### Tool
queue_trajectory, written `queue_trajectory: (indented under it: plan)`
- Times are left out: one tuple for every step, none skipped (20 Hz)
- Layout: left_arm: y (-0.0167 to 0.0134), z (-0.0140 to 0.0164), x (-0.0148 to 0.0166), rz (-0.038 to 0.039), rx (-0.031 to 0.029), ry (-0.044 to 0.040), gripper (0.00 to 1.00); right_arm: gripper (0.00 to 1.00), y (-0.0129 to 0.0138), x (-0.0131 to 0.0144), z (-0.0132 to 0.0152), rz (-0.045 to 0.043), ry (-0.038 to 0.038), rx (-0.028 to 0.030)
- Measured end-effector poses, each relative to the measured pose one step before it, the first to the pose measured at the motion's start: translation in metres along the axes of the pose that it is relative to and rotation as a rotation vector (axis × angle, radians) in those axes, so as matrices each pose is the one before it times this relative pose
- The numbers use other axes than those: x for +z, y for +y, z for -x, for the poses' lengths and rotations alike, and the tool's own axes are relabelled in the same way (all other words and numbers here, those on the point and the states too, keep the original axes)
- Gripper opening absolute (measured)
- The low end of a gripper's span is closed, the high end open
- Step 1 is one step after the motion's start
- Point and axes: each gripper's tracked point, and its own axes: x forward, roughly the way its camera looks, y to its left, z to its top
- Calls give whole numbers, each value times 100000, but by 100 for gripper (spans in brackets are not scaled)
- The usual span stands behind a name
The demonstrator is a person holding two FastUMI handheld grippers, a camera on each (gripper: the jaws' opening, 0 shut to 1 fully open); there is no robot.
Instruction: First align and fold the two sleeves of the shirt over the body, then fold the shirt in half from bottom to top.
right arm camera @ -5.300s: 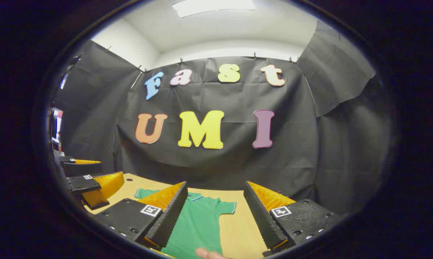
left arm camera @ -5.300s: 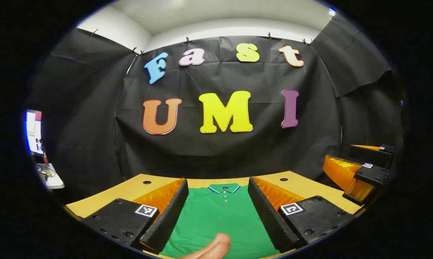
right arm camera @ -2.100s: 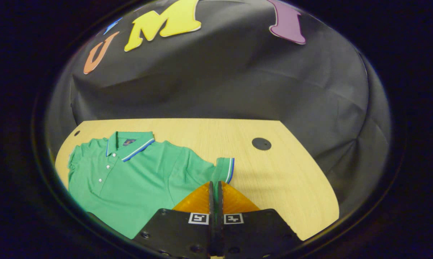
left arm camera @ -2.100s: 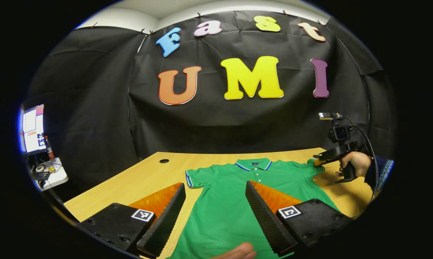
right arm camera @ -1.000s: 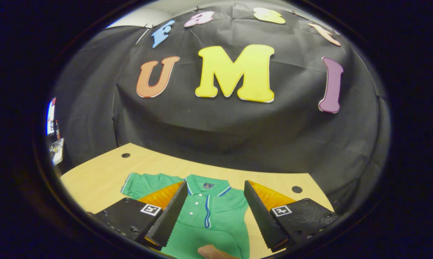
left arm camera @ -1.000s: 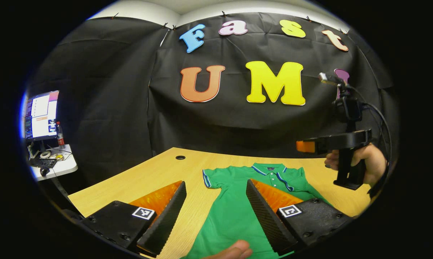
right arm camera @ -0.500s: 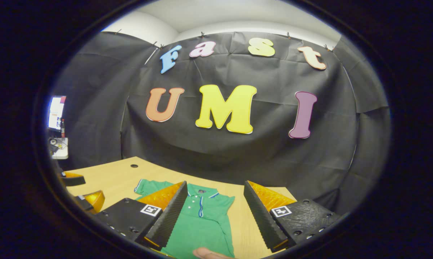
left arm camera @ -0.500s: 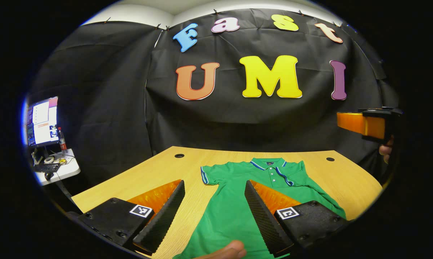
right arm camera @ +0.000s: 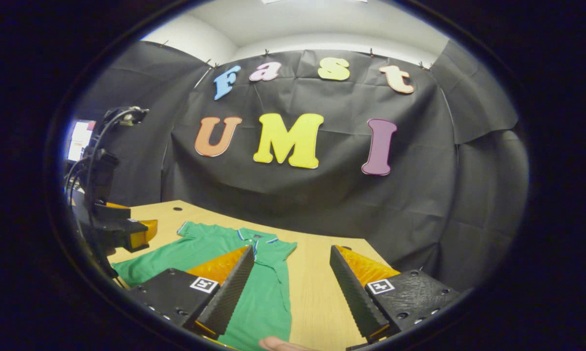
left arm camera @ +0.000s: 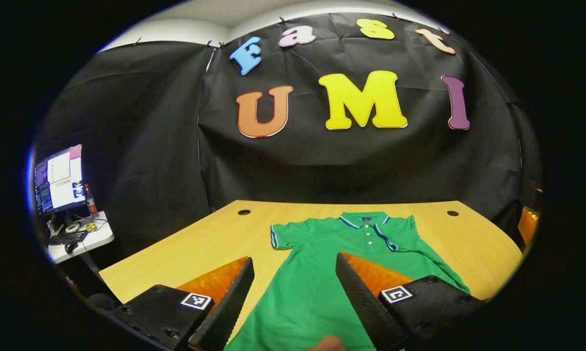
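A green polo shirt (left arm camera: 322, 273) with a blue-and-white striped collar lies flat on the wooden table (left arm camera: 195, 248), collar toward the far wall. Its right sleeve is folded in over the body (left arm camera: 400, 236); its left sleeve (left arm camera: 285, 236) still lies spread out. My left gripper (left arm camera: 295, 312) hovers open over the shirt's lower body, nothing between its fingers. My right gripper (right arm camera: 290, 300) is open above the table at the shirt's right edge (right arm camera: 268, 297), empty. In the right gripper view the left gripper (right arm camera: 127, 234) shows at the far left, held above the shirt.
Two round cable holes (left arm camera: 244, 212) (left arm camera: 452, 213) mark the table's far side. Off to the left stands a small white side table (left arm camera: 78, 236) with a monitor (left arm camera: 59, 178) and a bottle. A fingertip (right arm camera: 278, 344) shows at the bottom edge.
The right gripper let go of the right sleeve after folding it over the body, then drew back to the right and opened. The left gripper stayed open and dipped slightly toward the shirt.
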Motion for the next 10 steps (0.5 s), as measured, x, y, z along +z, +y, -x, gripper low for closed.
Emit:
queue_trajectory:
  plan:
    - [205,-212,1219,-1460,1019,-789,100,95,-335,-144,25,-93,-348,835]
    - [335,-510,1944,-1615,1844,-1591,100,95,-258,-250,89,-649,-330,854]
    - [229,-746,1696,-1300,795,-80,100,95,-268,-55,-10,-1232,-301,694]
    - [12,-1074,1493,-152,521,-645,100,95,-282,-37,-103,-1696,417,308]
    - [-99,-1298,1419,1759,-6,-31,100,96,-162,3,31,-1772,125,982]
    - [41,-1486,1024,1937,586,753,100,95,-163,121,-155,-1110,-78,336]
    - [-100,-1731,816,1958,859,2071,100,96,-625,-113,-167,-442,908,-1655]
    - [56,-1864,778,873,1117,1151,100,95,-450,-233,-66,-207,69,-672]
    - [494,-2125,805,-19,3752,1042,100,96,-60,-3,-137,-188,507,275]
    - [311,-2169,413,-402,2187,2283,100,95,-77,-331,-136,-389,728,-11]
